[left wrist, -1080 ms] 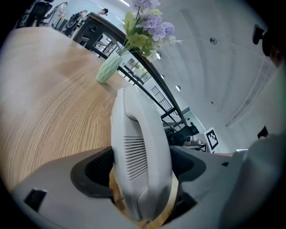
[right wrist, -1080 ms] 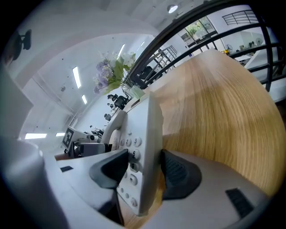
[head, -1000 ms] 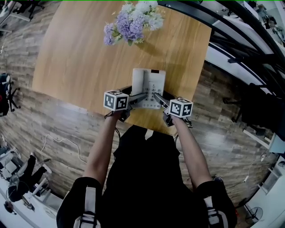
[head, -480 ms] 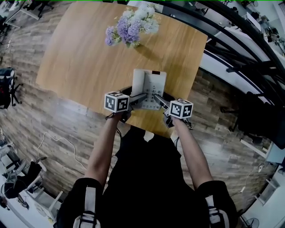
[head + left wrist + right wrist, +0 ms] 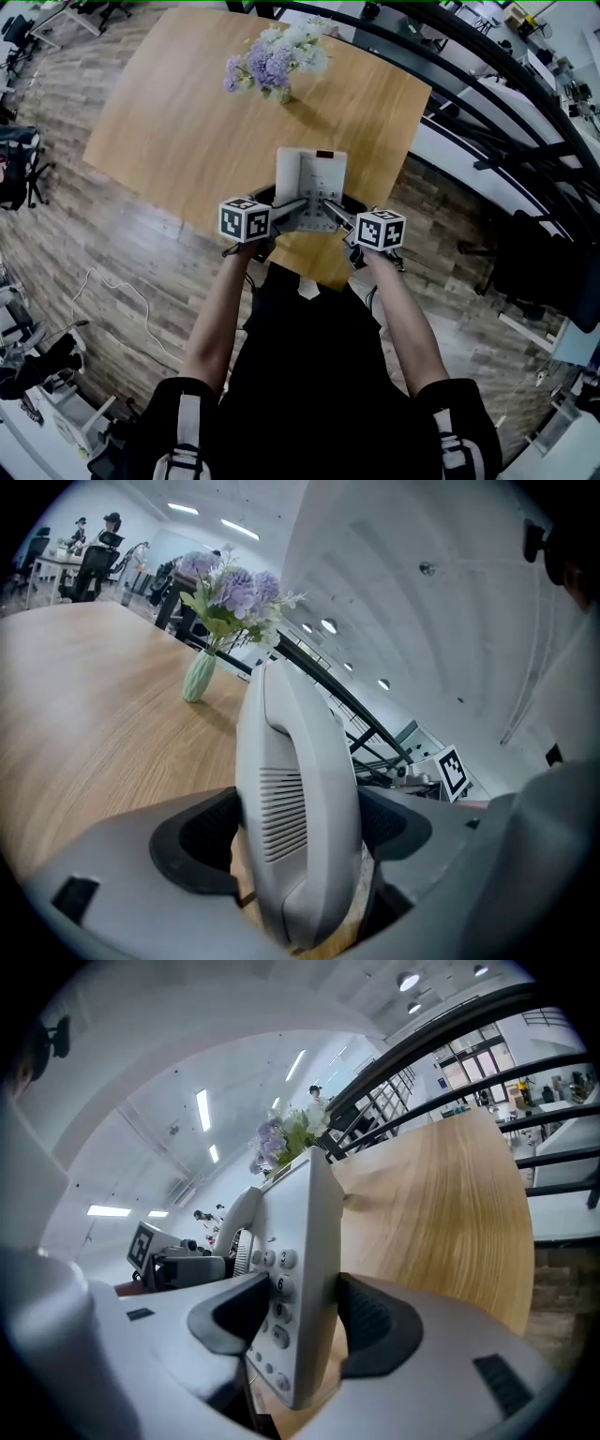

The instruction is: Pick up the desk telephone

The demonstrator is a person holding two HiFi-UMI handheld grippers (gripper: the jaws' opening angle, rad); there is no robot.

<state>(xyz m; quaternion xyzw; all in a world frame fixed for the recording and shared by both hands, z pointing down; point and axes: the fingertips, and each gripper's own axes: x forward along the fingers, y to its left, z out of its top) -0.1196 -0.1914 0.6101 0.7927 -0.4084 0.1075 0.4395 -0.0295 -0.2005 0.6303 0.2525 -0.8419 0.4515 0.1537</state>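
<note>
Clamping the near end of the desk telephone (image 5: 312,178) from both sides, the two grippers meet it at the table's (image 5: 178,122) front edge, close to the person's body. The left gripper (image 5: 298,208) has its jaws pressed on the handset (image 5: 292,761), which fills the gap between the dark pads (image 5: 202,841) in the left gripper view. The right gripper (image 5: 330,204) is closed on the keypad side of the body, one pad over the number keys (image 5: 272,1288) and the other on the underside (the right gripper view shows the plate pinched edge-on).

From the head view the telephone's long axis runs straight away from the person, towards the vase of purple flowers (image 5: 272,61) at the table's far side. Both grips sit at the near short end, so most of the telephone lies ahead of the jaws and neither hand is clearly nearer its middle. That overhang is what the lift likely turns on: the far end will tend to droop unless both hands rise together and level. The left hold is on the handset alone, which could come off its cradle if that hand leads. Whether the base is already clear of the wood cannot be told from these views.
</note>
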